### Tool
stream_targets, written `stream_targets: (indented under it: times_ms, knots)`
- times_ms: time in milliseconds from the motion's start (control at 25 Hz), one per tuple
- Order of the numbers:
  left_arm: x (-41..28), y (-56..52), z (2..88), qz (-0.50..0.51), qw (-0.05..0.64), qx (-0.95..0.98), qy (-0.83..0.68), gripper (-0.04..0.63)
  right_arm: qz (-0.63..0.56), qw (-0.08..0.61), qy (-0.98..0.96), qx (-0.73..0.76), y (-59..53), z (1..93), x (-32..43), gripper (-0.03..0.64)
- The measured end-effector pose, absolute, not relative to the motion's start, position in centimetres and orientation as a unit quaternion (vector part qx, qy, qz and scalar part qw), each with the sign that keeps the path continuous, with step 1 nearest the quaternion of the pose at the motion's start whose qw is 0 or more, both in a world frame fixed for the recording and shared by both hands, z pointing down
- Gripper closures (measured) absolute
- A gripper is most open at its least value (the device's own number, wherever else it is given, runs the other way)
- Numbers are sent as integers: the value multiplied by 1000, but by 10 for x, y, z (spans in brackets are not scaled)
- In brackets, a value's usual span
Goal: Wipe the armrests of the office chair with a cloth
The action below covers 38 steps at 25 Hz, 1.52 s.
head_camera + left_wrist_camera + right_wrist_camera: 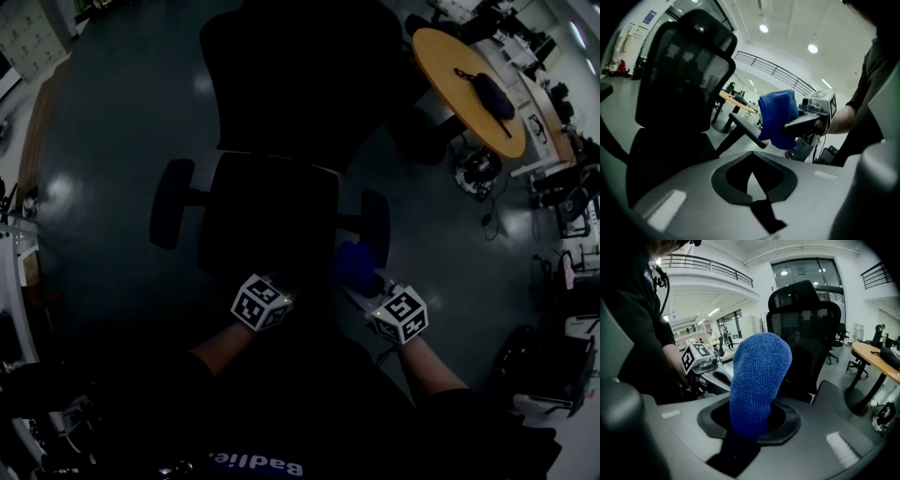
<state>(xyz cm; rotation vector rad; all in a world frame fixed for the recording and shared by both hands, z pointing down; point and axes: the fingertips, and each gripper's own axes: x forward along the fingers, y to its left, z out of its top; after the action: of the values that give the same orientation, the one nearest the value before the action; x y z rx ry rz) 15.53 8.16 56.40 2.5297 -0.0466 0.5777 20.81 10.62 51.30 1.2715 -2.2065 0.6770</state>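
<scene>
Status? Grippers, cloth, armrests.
Right gripper shut on blue cloth; left gripper shut, empty. Cloth by front end of right-hand armrest, contact unclear. No gripper at left-hand armrest. Nothing blocking.

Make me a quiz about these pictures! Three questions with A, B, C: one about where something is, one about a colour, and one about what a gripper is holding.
1. Where is the cloth?
A) on the round table
B) in the fingers of the right gripper
C) on the chair seat

2. What colour is the cloth?
A) red
B) yellow
C) blue

3. What is the left gripper holding?
A) nothing
B) the cloth
C) a bag

Answers:
1 B: the right gripper view shows the cloth sticking up from between that gripper's fingers.
2 C: the cloth looks blue in all three views.
3 A: the left gripper view shows nothing between that gripper's fingers, and the cloth is over by the other gripper.
</scene>
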Motion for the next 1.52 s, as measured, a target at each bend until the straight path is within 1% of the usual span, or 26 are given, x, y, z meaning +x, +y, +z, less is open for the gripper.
stream_targets:
  times_ms: [200, 360, 440, 600, 880, 1040, 1240, 1360, 1520]
  knots:
    - [63, 40, 508, 141, 287, 941, -110, 575, 221, 190, -836, 464, 62, 472, 161, 492]
    - [12, 18, 490, 120, 285, 933, -186, 575, 205, 162, -859, 441, 36, 451, 138, 492]
    - [2, 10, 484, 116, 279, 930, -209, 575, 197, 152, -869, 428, 27, 446, 133, 492]
    - [-2, -4, 476, 116, 274, 923, -244, 575, 171, 155, -887, 399, 13, 442, 125, 492]
    - [-18, -22, 461, 127, 253, 904, -320, 575, 152, 109, -922, 340, -31, 425, 111, 492]
    - [-35, -30, 474, 124, 264, 886, -360, 575, 146, 111, -928, 323, -61, 427, 108, 492]
    - [-87, -38, 502, 147, 274, 879, -361, 575, 136, 130, -926, 327, -98, 427, 73, 492]
    - [-119, -55, 522, 164, 272, 883, -345, 575, 127, 151, -919, 342, -124, 429, 48, 492]
    - [-141, -77, 538, 193, 254, 905, -280, 575, 128, 178, -903, 370, -158, 440, 20, 492]
